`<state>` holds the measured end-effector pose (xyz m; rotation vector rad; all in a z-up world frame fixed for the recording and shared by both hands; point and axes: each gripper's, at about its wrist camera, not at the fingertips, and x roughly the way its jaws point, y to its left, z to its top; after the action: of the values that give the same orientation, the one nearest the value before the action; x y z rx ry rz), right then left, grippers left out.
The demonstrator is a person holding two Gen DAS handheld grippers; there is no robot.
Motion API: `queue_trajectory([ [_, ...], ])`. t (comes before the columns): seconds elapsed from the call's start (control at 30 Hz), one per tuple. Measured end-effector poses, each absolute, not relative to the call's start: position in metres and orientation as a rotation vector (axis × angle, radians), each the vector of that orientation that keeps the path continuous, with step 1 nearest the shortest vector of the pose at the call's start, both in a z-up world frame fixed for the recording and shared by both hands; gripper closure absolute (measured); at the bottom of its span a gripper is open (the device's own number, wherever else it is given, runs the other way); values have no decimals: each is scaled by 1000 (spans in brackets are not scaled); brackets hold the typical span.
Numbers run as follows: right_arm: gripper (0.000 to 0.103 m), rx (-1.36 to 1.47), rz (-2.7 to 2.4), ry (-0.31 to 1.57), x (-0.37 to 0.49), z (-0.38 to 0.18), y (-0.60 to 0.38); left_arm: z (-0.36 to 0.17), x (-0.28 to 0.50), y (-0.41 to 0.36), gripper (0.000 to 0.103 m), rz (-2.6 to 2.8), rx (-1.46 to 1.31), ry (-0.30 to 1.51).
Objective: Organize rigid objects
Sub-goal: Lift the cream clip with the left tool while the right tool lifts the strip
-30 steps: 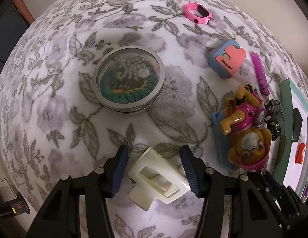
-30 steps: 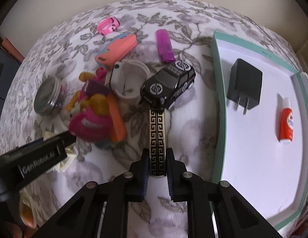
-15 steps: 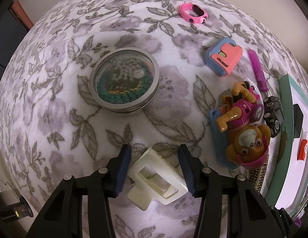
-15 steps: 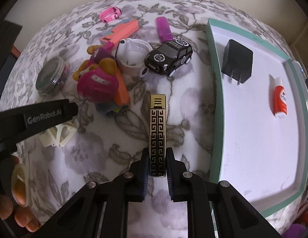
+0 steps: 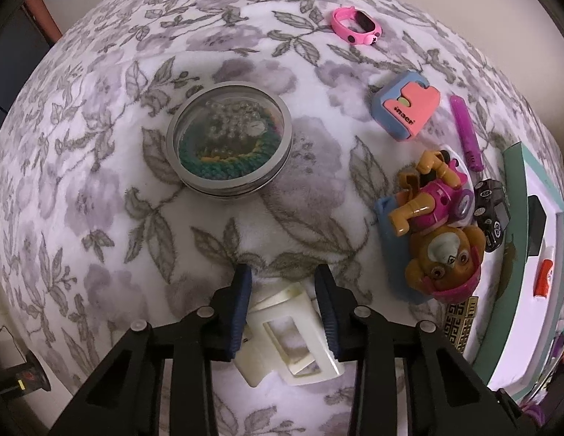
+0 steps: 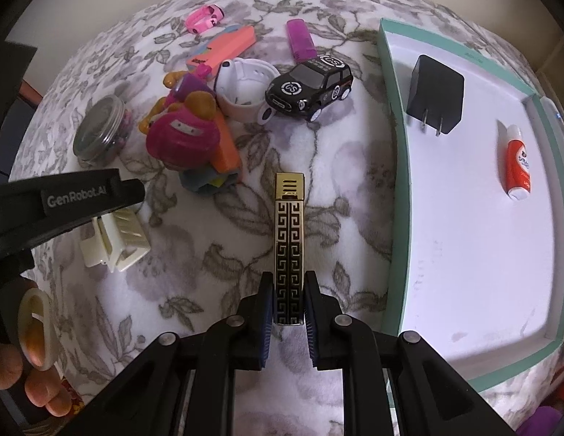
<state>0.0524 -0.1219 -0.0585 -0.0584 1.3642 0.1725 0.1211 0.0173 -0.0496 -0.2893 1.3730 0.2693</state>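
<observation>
My left gripper (image 5: 283, 283) has its pads against both sides of a cream hair claw clip (image 5: 292, 334) that lies on the floral blanket; the clip also shows in the right wrist view (image 6: 114, 241). My right gripper (image 6: 289, 301) is shut on a black-and-gold patterned lighter (image 6: 289, 247) and holds it above the blanket, left of the white tray (image 6: 394, 189). The tray holds a black charger (image 6: 436, 100) and an orange-red tube (image 6: 516, 163).
On the blanket lie a round tin of beads (image 5: 229, 143), a pink watch (image 5: 356, 27), a pink-and-blue case (image 5: 407, 107), a purple lighter (image 5: 465, 132), a dog toy figure (image 5: 440, 232), a black toy car (image 6: 311, 85) and a white band (image 6: 245, 89).
My left gripper has closed in on the clip, from wide open to touching it. My right gripper has lifted the lighter back, away from the toy car.
</observation>
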Motion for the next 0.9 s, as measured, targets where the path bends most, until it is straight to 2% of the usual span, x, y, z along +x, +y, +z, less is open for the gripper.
queue_trajectory([
  [0.33,87,118,210,1397,74,-57,-152,-39,119,44,66,241,-391,1337],
  [0.4,87,141,217,1405,78,-57,-159,-32,118,47,83,244,-387,1324],
  [0.43,87,151,218,1408,78,-57,-161,-28,119,49,96,243,-388,1314],
  [0.6,87,164,218,1412,80,-54,-169,-17,124,53,96,212,-406,1302],
  [0.9,87,150,190,1413,84,-54,-169,-29,121,44,96,190,-415,1359],
])
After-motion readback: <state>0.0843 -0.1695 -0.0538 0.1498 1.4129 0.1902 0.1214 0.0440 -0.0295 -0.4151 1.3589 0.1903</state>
